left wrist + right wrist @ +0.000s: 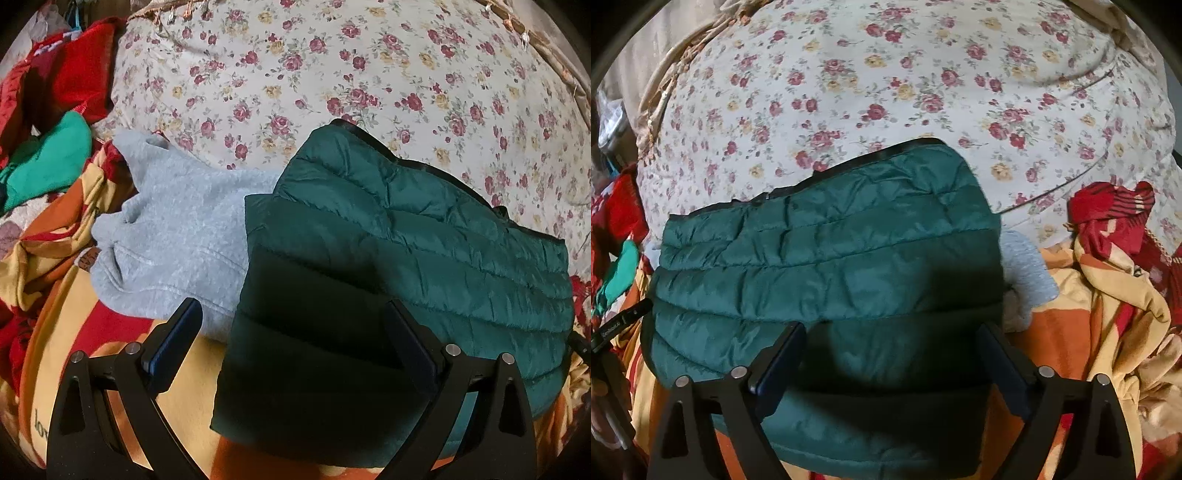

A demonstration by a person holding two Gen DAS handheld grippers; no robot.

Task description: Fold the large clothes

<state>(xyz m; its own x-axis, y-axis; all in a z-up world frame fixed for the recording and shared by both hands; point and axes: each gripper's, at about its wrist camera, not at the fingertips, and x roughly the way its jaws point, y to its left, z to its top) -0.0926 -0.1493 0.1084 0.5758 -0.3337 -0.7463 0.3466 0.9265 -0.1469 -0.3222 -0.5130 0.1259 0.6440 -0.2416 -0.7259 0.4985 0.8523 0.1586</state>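
Above a flowered bedsheet, folded green puffer jacket laid partly over a grey sweater, left gripper and right gripper both spread wide, nothing grasped, jacket seen between the fingers below.

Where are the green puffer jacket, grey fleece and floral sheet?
green puffer jacket (827,258): right wrist view, middle quilted panel.
grey fleece (177,236): left wrist view, centre of its body.
floral sheet (332,66): left wrist view, bare stretch beyond the jacket.

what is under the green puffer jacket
The green puffer jacket lies partly over a grey fleece garment on the patterned blanket. How far the fleece extends underneath is hidden.
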